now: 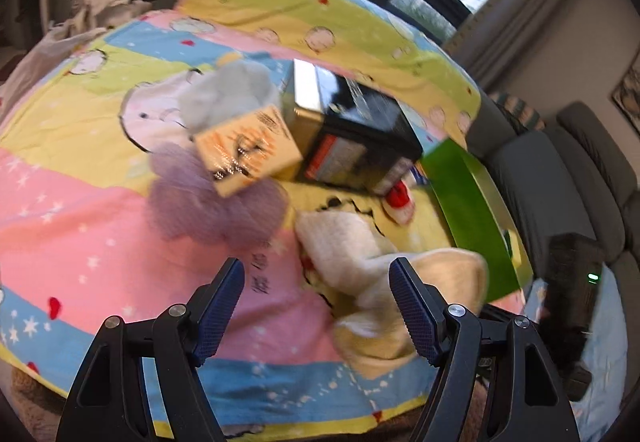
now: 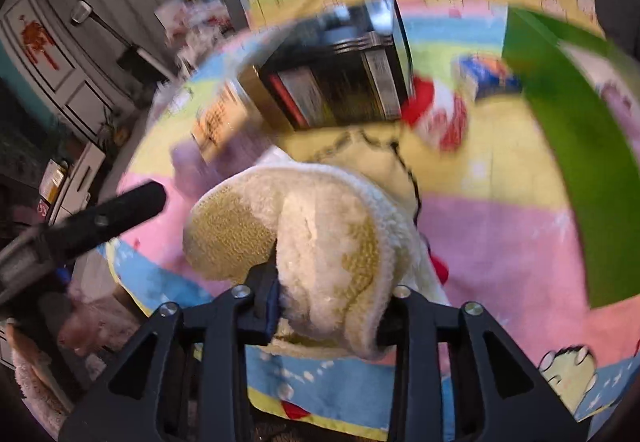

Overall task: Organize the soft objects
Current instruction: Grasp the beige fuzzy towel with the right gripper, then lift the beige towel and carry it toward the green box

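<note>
Cream fleece [image 2: 320, 226] before black box [image 2: 336, 82], green board [image 2: 576, 146]

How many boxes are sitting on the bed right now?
2 plainly visible: an orange box tilted beside the purple pouf, and a black box right of it. A blurred blue item behind the green board may be another.
</note>
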Motion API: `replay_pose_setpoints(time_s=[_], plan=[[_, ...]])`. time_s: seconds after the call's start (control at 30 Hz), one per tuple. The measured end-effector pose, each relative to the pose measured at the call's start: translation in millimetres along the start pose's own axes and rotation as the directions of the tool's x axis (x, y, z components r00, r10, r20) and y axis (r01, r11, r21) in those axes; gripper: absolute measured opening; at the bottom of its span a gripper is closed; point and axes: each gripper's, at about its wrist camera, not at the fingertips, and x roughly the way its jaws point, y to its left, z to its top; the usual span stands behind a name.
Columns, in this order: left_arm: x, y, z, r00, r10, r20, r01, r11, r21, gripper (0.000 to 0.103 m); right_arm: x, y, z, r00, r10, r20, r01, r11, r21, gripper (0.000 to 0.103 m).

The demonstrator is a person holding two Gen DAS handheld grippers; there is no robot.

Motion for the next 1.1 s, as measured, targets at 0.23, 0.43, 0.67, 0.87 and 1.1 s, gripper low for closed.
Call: replay_pose_setpoints(time_s=[0.23, 0.43, 0.67, 0.87, 1.1], plan=[[19, -10, -9, 0.997, -0.001, -0.072, 0.002, 1.0, 0.012, 0.075, -18, -30, -7, 1.0, -0.025, 0.018, 0.022, 0.991, 0.135, 0.088], [40, -22, -22, 0.987, -0.026, -0.157, 0.031, 0.999, 0.028, 0.075, -43, -44, -12, 0.998, 0.006, 0.067, -0.019, 0.981, 0.194, 0.098], [60, -38, -35, 0.98, 0.025, -0.196, -0.009, 0.996, 0.085, 0.075, -14, -54, -19, 0.995, 0.09, -0.03, -0.078, 0.953, 0.291, 0.098], [65, -46, -39, 0.982, 0.066, -0.175, -0.043, 0.99, 0.132, 0.075, 4, -49, -15, 0.994, 0.093, -0.054, -0.073, 0.951, 0.302, 0.088], [68, -53, -40, 0.986, 0.127, -0.112, -0.104, 0.976, 0.192, 0.059, 23, -36, -6, 0.991, 0.121, -0.065, -0.099, 0.959, 0.267, 0.057]])
